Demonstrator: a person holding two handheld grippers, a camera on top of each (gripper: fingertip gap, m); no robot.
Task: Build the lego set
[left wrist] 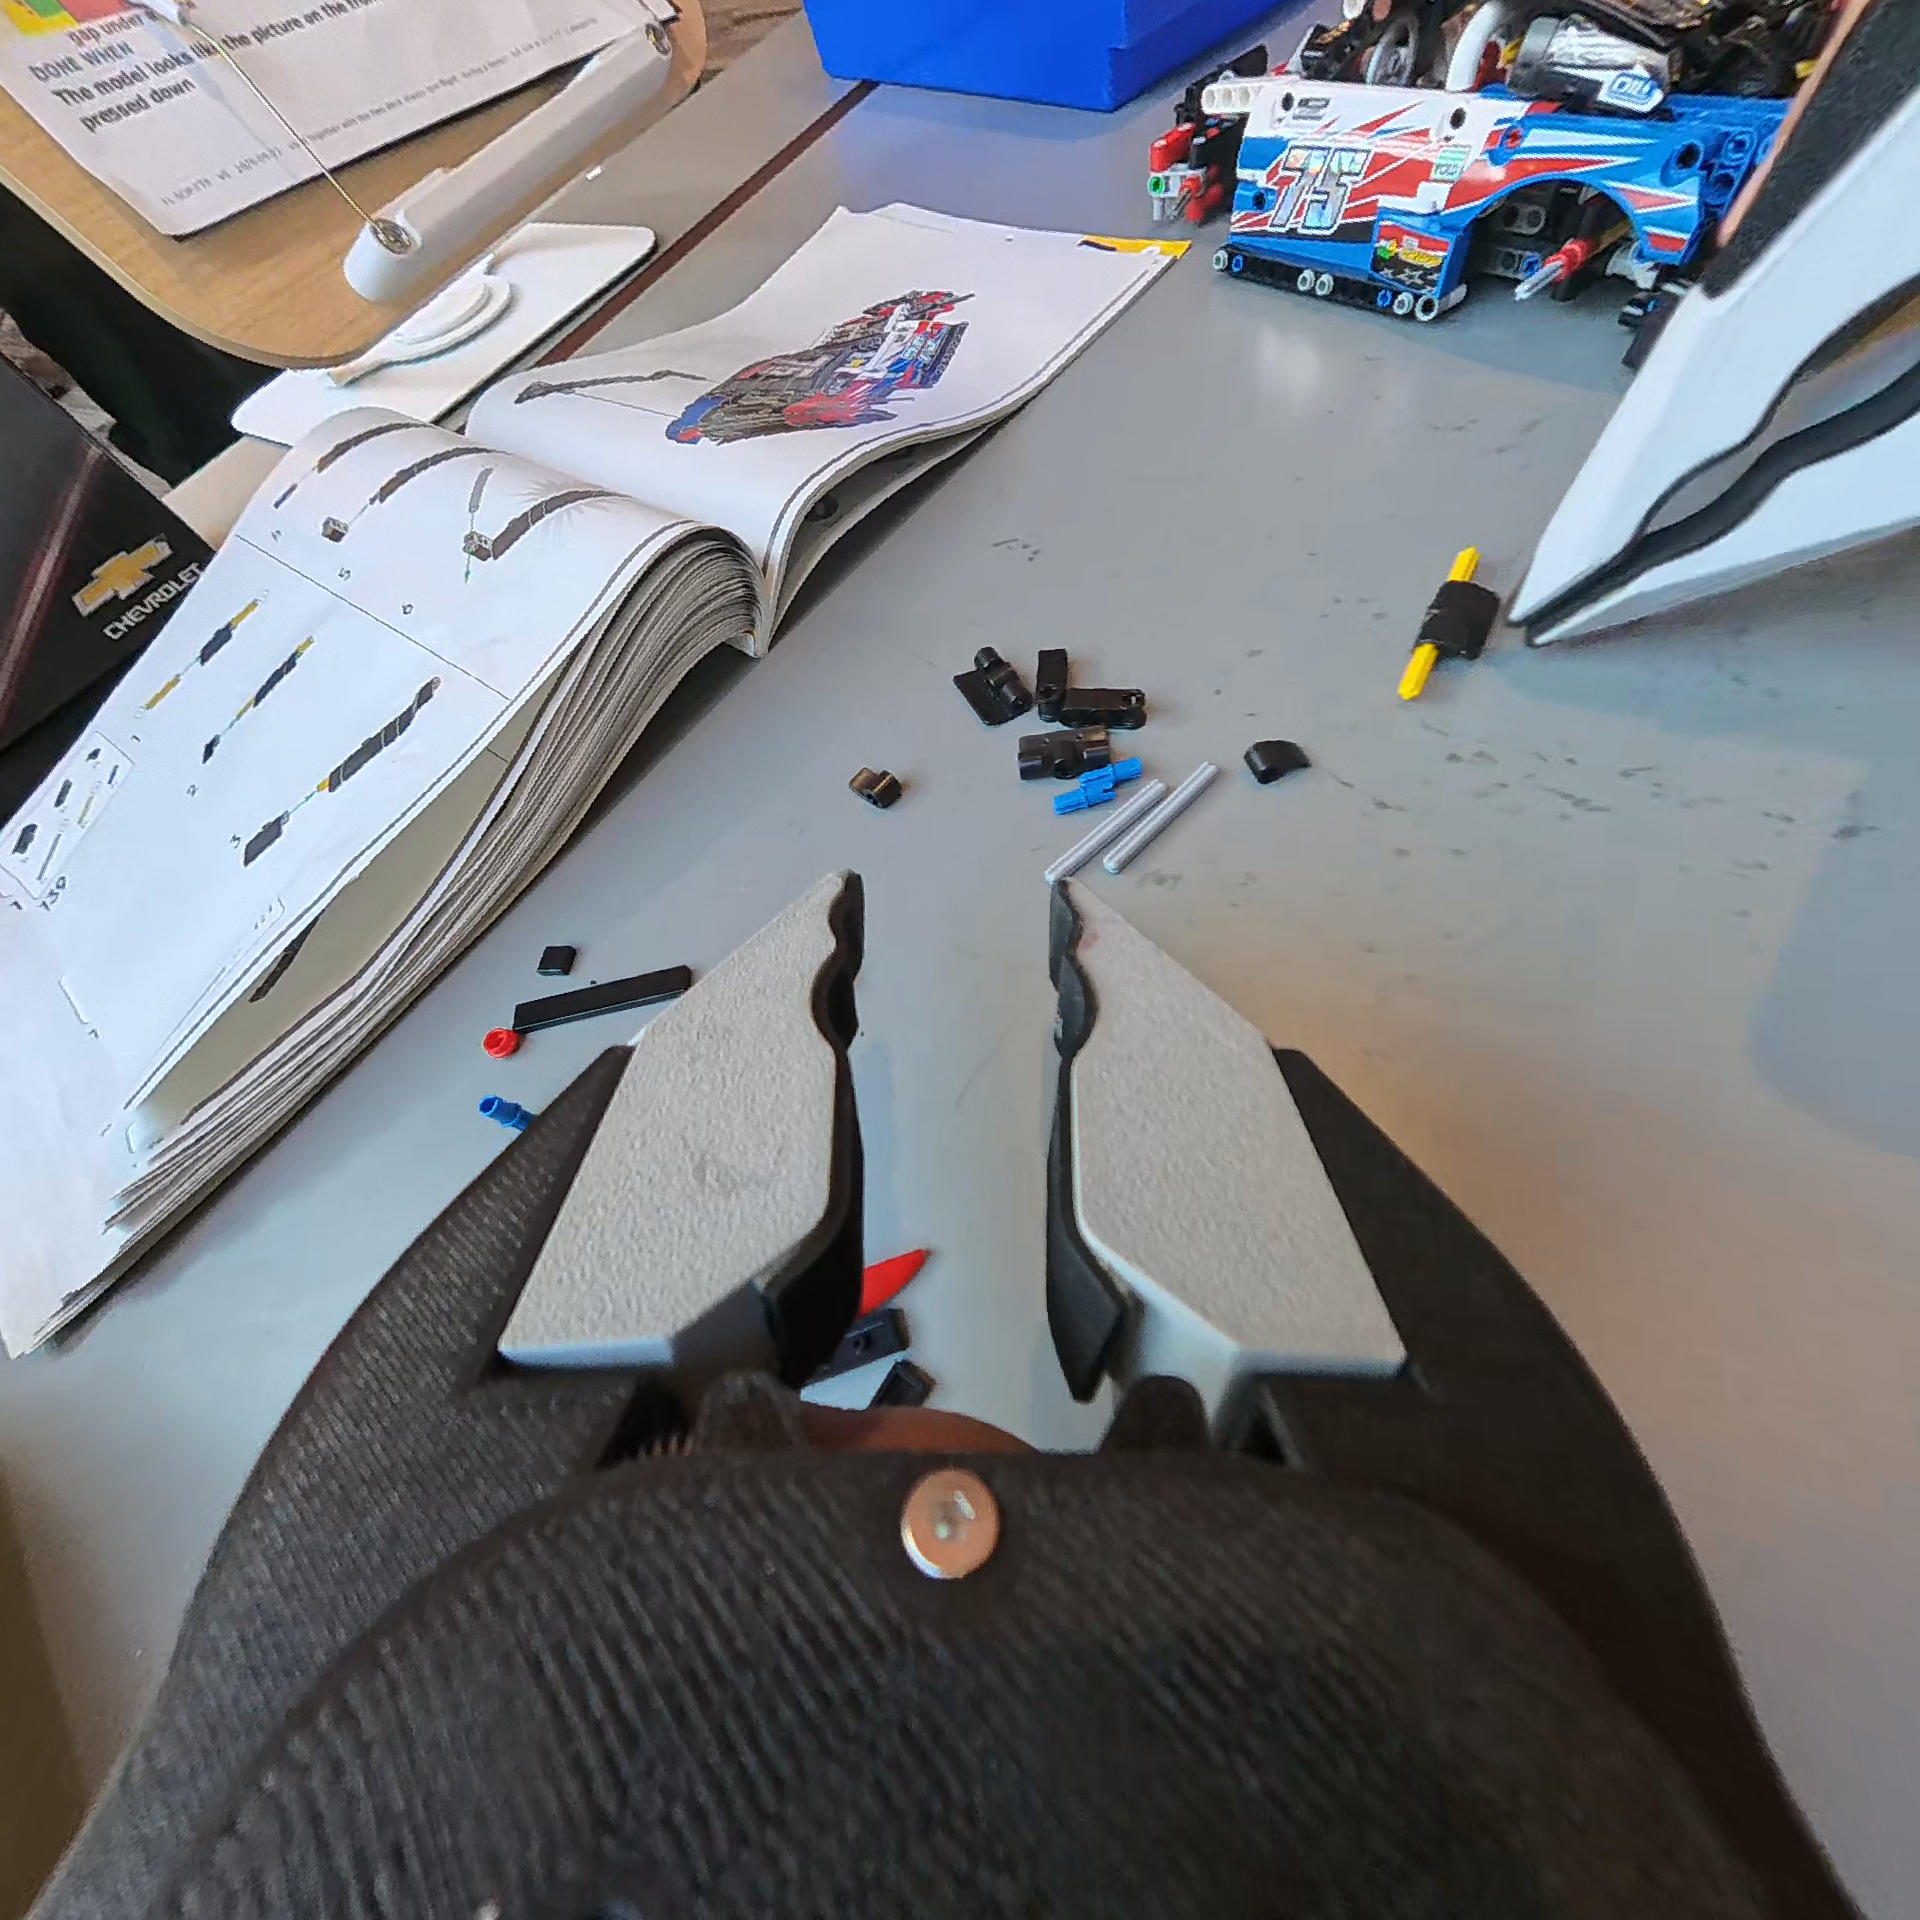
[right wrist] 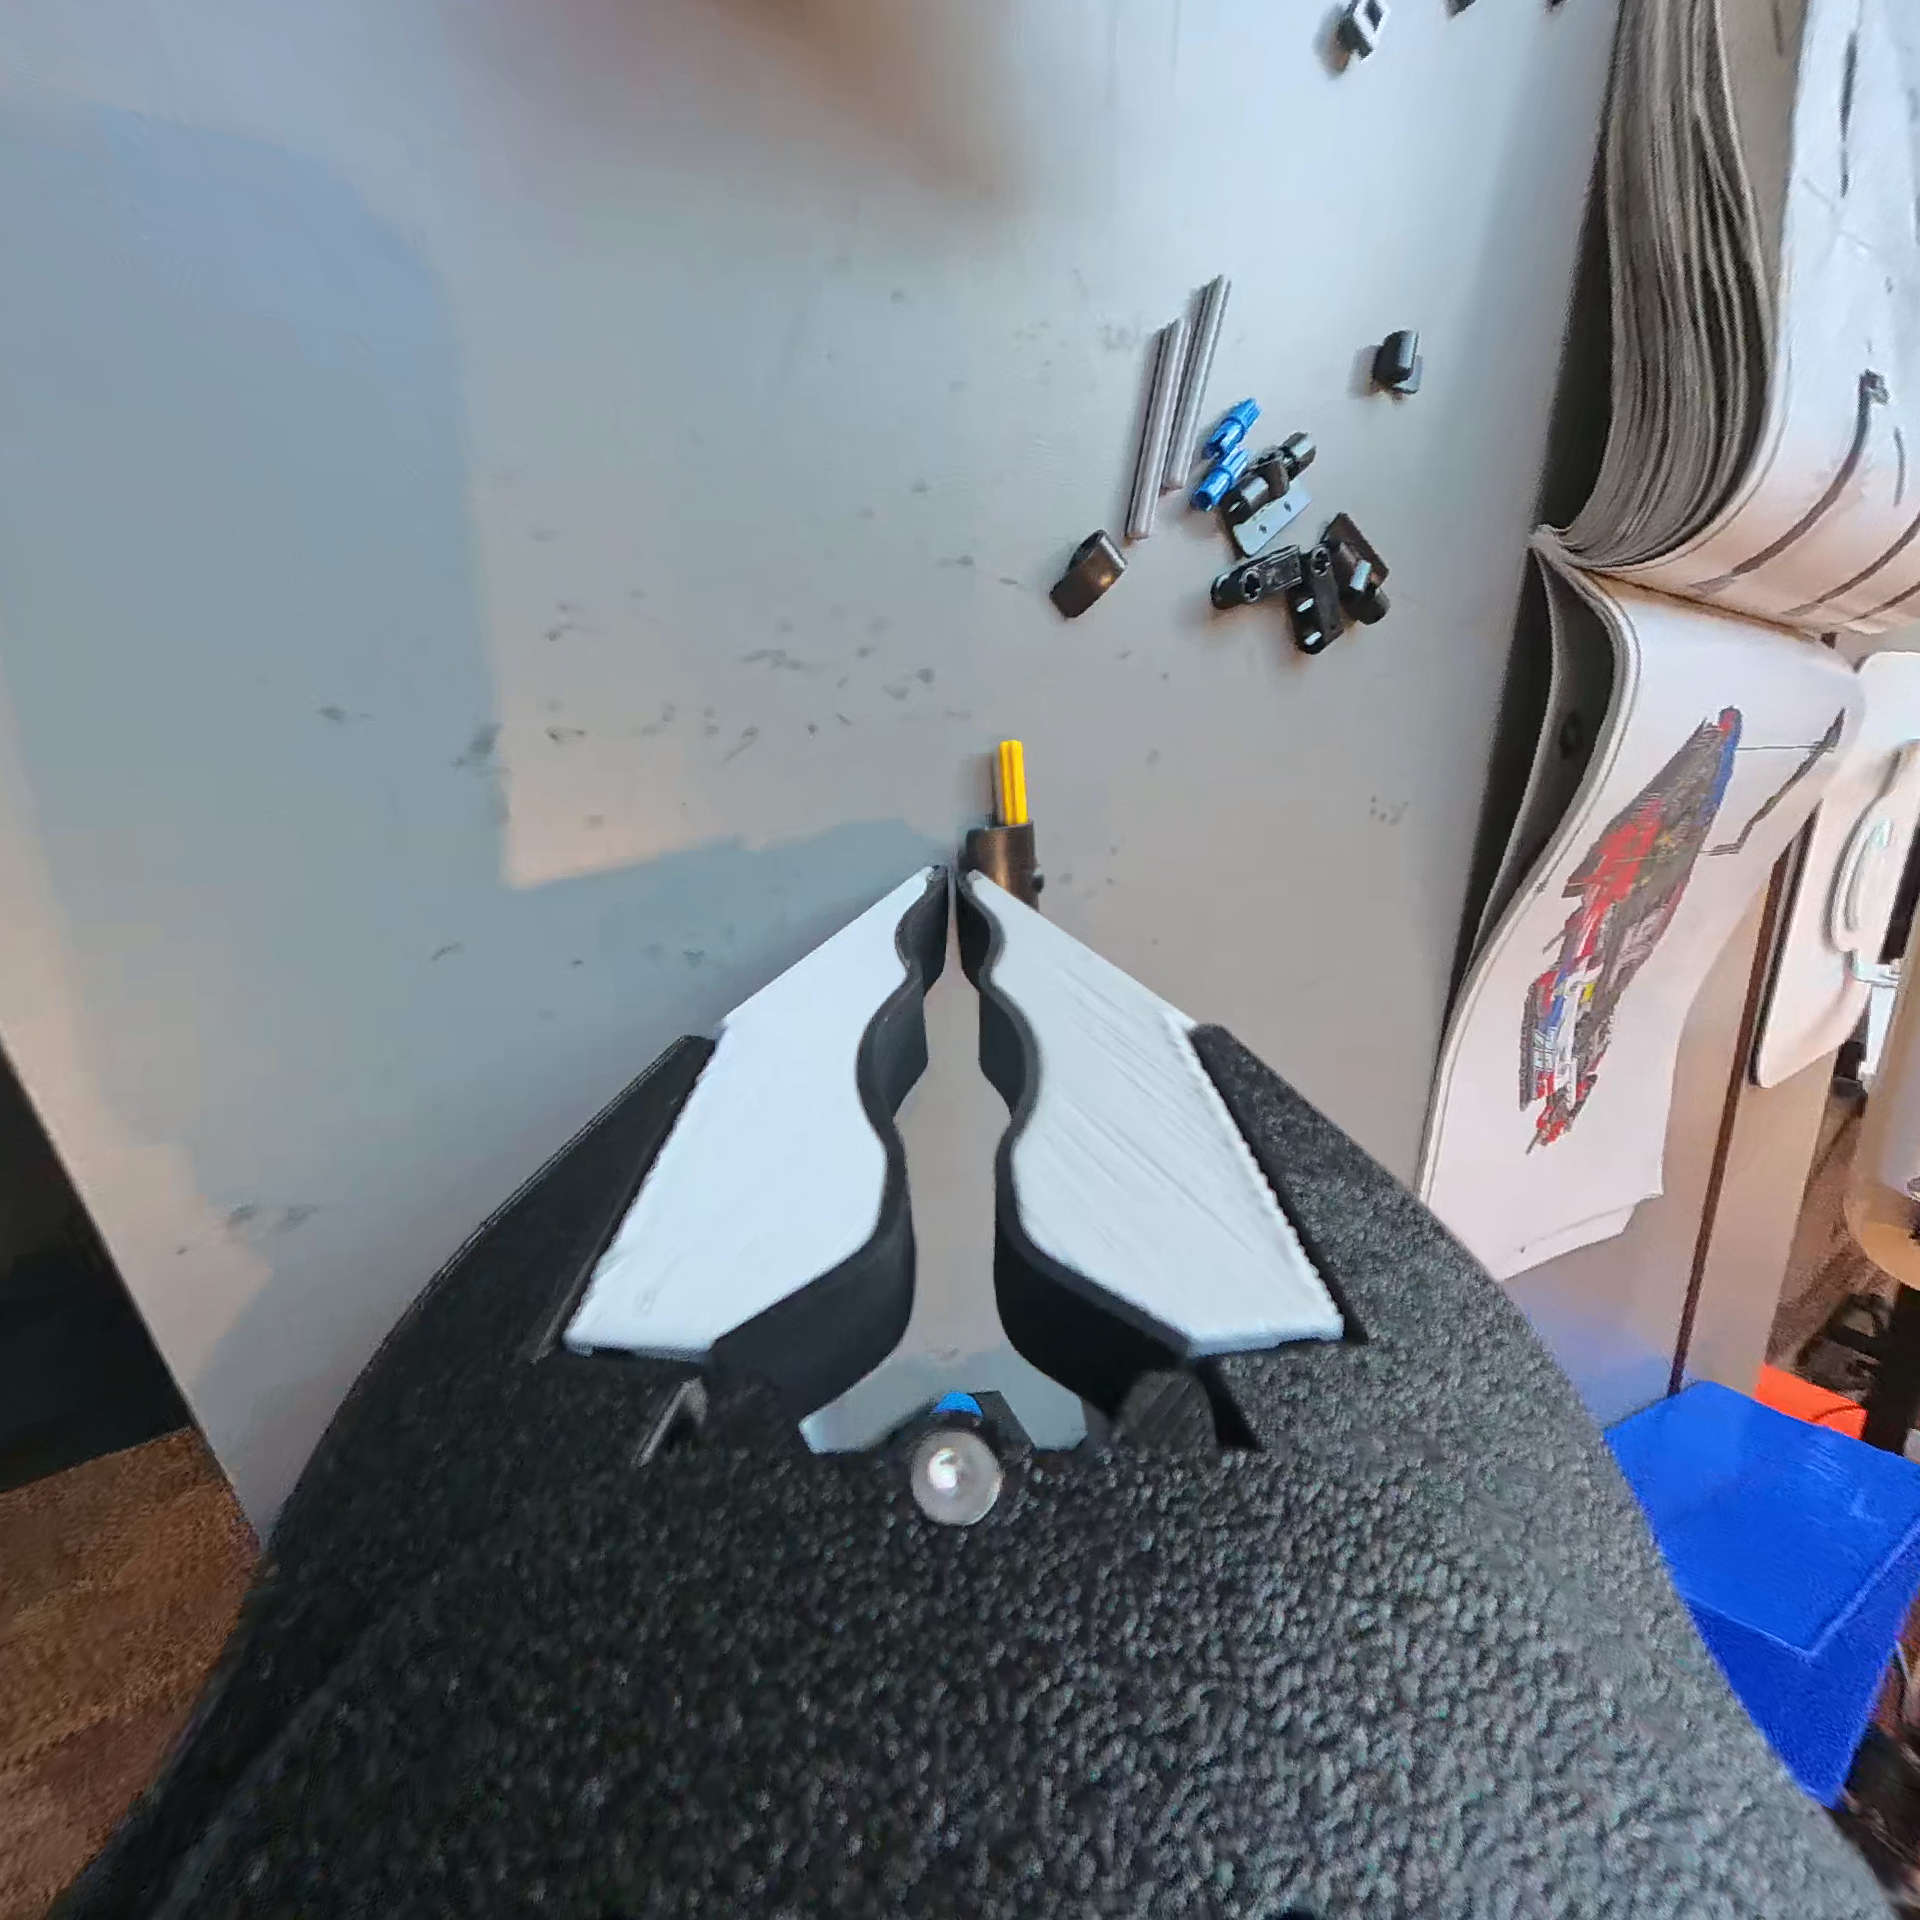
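My left gripper (left wrist: 956, 902) is open and empty, low over the grey table (left wrist: 1403, 1039). Just ahead of it lie two grey axles (left wrist: 1132, 821), a blue pin (left wrist: 1096, 784) and several small black pieces (left wrist: 1049, 707). My right gripper (right wrist: 951, 881) is shut with its tips together. A yellow axle in a black sleeve (right wrist: 1006, 831) lies on the table just past its right fingertip, not between the pads. The left wrist view shows that axle (left wrist: 1449, 623) lying beside the right gripper's tips (left wrist: 1532, 618). The grey axles (right wrist: 1174, 405) and black pieces (right wrist: 1288, 561) lie farther ahead in the right wrist view.
An open instruction booklet (left wrist: 468, 644) lies at the left. A blue, white and red lego car (left wrist: 1455, 197) stands at the far right, a blue box (left wrist: 1039, 42) behind it. A black strip (left wrist: 603, 997), a red stud (left wrist: 501, 1042) and a blue pin (left wrist: 504, 1110) lie left of my left fingers. Across from one pair of fingers to the other is roughly 15 centimeters. My left tips are roughly 6 centimeters from the blue pin (left wrist: 1096, 784). Look for it in the right wrist view (right wrist: 1232, 454) too.
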